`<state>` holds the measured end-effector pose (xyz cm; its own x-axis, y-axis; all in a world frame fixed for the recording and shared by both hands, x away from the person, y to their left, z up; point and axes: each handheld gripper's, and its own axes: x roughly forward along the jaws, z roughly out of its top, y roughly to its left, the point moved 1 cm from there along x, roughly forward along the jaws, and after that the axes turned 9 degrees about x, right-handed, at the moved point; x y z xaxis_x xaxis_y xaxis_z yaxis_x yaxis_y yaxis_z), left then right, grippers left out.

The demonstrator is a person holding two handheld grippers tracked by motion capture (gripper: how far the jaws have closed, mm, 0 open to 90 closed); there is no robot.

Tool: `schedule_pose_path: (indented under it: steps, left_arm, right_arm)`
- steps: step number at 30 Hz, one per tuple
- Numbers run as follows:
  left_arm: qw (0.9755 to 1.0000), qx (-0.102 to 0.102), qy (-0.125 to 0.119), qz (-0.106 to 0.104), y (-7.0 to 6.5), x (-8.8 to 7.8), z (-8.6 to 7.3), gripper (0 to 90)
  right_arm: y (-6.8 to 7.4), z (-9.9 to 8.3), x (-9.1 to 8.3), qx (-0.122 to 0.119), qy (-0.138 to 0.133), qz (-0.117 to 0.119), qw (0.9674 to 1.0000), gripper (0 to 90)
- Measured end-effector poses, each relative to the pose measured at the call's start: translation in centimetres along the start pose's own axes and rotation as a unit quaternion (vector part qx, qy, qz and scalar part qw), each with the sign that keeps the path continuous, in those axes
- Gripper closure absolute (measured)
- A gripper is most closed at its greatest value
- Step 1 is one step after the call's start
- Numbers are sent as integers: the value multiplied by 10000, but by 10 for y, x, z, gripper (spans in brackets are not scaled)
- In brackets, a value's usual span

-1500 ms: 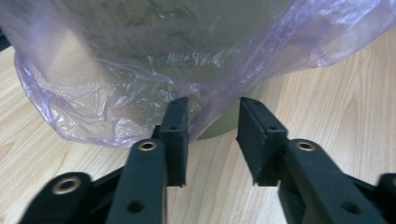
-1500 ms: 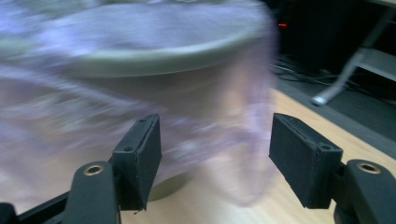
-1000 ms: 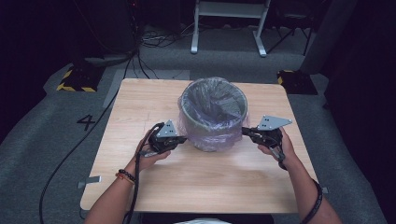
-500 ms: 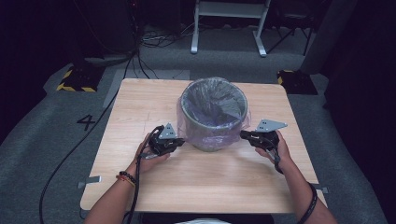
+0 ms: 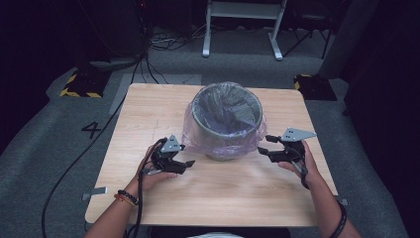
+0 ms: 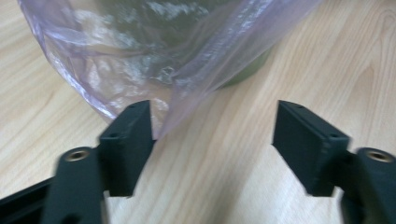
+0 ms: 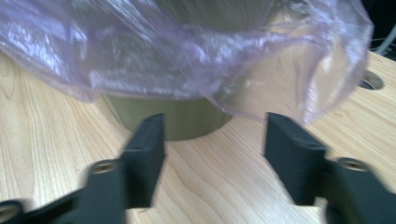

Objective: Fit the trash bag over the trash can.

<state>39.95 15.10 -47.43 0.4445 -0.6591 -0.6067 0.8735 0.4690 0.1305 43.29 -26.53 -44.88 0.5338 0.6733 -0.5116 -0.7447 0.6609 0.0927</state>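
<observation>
Both tongs, left and right, have just opened, gripping nothing; we judge the translucent purple plastic liner already draped over the round grey bin mid-frame on the desk, leaving only tidying.

I see thin, glossy, crinkled clear plastic, a bag draped over a smooth matt olive bin. My jaws are matt black plastic; the table is smooth light wood-grain.
</observation>
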Motion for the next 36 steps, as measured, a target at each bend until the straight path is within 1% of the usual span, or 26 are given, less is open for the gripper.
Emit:
schedule_pose_path:
  steps: [1, 2, 4, 8, 9, 10, 11, 13, 14, 16, 19, 20, 21, 23, 25, 26, 29, 31, 33, 34, 36]
  left_arm:
    - [10000, 2, -7, -15, -1, -2, -1, 229]
    - [10000, -61, -3, -2, -2, -3, -3, 204]
    - [10000, -84, -24, 14, -3, -6, -5, 172]
    - [9997, -145, -169, 90, -7, -13, -10, 164]
    - [9995, -172, -242, 137, -8, -14, -10, 164]
    - [9993, -165, -300, 139, -9, -17, -10, 165]
    - [9991, -154, -369, 144, -9, -19, -8, 165]
    - [9983, -161, -507, 229, -10, -23, -2, 165]
    - [9980, -159, -534, 288, -10, -25, 2, 165]
    - [9967, -143, -723, 354, -9, -30, 12, 164]
    - [9953, -154, -895, 337, -9, -35, 23, 163]
    - [9951, -145, -909, 358, -9, -37, 27, 162]
    - [9952, -99, -890, 402, -10, -39, 30, 161]
    - [9954, -17, -860, 427, -12, -41, 35, 162]
    - [9955, 15, -818, 470, -13, -42, 35, 162]
    - [9960, 25, -751, 485, -12, -42, 34, 162]
    - [9961, -74, -587, 659, -10, -43, 29, 161]
    - [9955, -54, -407, 849, -11, -46, 29, 161]
    - [9951, 14, -426, 897, -14, -52, 30, 159]
    - [9950, 32, -447, 897, -15, -56, 30, 158]
    - [9941, 57, -443, 985, -15, -61, 28, 157]
  right_arm:
    - [0, -1, -2, -33, -2, -3, 10000, 302]
    - [0, -2, -4, -25, 3, 14, 10000, 270]
    - [0, -3, -7, -1, 0, 24, 10000, 247]
    - [-3, -2, -15, 140, -137, 45, 9998, 224]
    - [-4, -2, -17, 169, -185, 46, 9997, 220]
    - [-5, -1, -18, 183, -220, 32, 9996, 220]
    - [-5, 0, -20, 195, -231, 6, 9995, 220]
    - [-6, 2, -22, 204, -271, -20, 9994, 221]
    - [-5, 3, -22, 195, -278, -43, 9994, 221]
    - [-5, 6, -24, 185, -311, -73, 9993, 223]
    - [-4, 12, -26, 180, -399, -85, 9990, 226]
    - [-4, 15, -27, 173, -422, -92, 9989, 228]
    - [-4, 17, -27, 160, -436, -109, 9989, 230]
    - [-4, 21, -28, 133, -452, -144, 9988, 231]
    - [-3, 26, -29, 90, -437, -183, 9988, 231]
    - [-4, 28, -30, 79, -453, -189, 9988, 230]
    - [-7, 33, -32, 129, -487, -198, 9985, 229]
    - [-8, 37, -34, 158, -528, -178, 9983, 226]
    - [-9, 42, -35, 159, -523, -214, 9983, 219]
    - [-9, 44, -35, 178, -540, -195, 9982, 217]
    - [-10, 49, -36, 205, -586, -207, 9979, 217]
